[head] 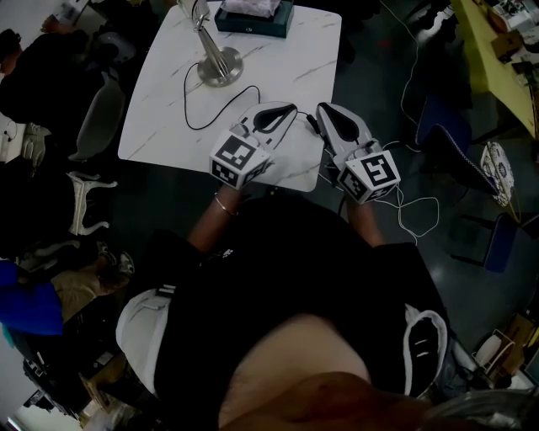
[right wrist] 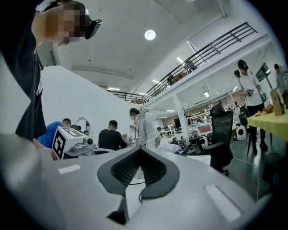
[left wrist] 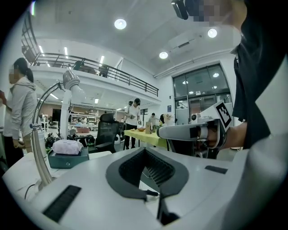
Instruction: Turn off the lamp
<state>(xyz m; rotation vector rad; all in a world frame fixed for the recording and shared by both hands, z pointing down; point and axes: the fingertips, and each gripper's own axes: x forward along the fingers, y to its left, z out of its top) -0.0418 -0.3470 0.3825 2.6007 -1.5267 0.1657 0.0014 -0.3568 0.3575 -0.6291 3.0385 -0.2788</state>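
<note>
- Left claw (head: 289,109): you hold it over the near edge of the counter (head: 290,59). Its two jaws are closed tip to tip, with only the hollow between the dark pads showing, and it grips nothing.
- Right claw (head: 323,111): this one sits just beside the left claw, at its 3 o'clock. Its jaws are likewise brought together and empty, and the two tips angle toward each other.
- Lamp (head: 219,66): it stands on the counter at 11 o'clock from both claws, well apart from them. A round metal base carries a neck that rises toward the top edge of the head view. In the left gripper view it stands at 9 o'clock, the neck arching up to a small head.
- Cord (head: 187,109): a black lead leaves the lamp base, loops across the counter and runs toward your claws.
- Box (head: 253,20): dark teal with something pale and soft on top, it sits on the counter's far edge. It is at 2 o'clock from the lamp base and near it.
- White cable (head: 418,220): it lies on the floor at 4 o'clock from the right claw.
</note>
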